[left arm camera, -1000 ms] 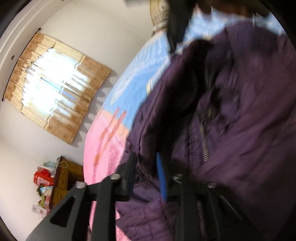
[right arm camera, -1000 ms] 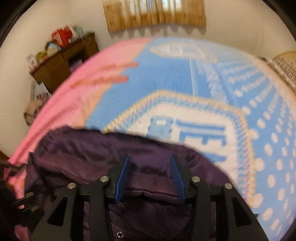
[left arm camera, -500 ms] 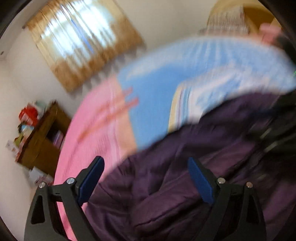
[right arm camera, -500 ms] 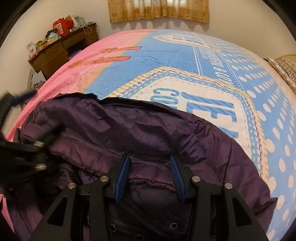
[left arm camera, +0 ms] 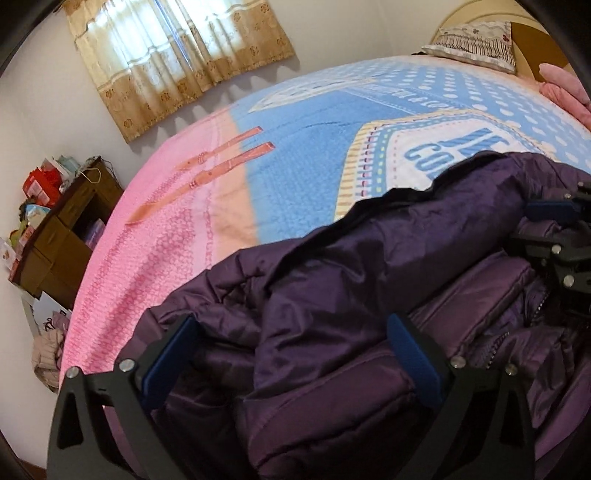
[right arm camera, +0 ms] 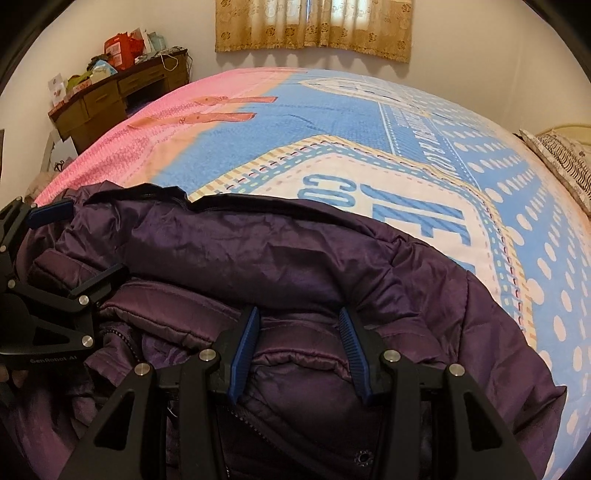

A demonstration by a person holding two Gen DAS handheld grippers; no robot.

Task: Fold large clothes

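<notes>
A dark purple padded jacket [left arm camera: 332, 277] lies bunched on the near part of the bed, its black-edged zipper hem towards the far side. My left gripper [left arm camera: 290, 325] hovers over the jacket's left part. Its jaws are opening wide, with loose fabric below them and neither pad pressing on it. My right gripper [right arm camera: 298, 314] is shut on a thick padded fold of the jacket [right arm camera: 258, 251] near the zipper. The left gripper [right arm camera: 81, 243] shows at the left edge of the right wrist view. One of the right gripper's blue fingers [left arm camera: 550, 210] shows at the right edge of the left wrist view.
The bed cover [left arm camera: 295, 147] is pink at the left and blue with white dots beyond the jacket. A cluttered wooden desk [right arm camera: 110, 96] stands by the wall left of the bed. A curtained window [right arm camera: 314, 29] is behind, a patterned pillow [left arm camera: 472, 40] at the far right.
My left gripper let go of the jacket, opened wide, rolled level and shifted left. The jacket now lies lower on the bed. My right gripper sank slightly, still holding the fold.
</notes>
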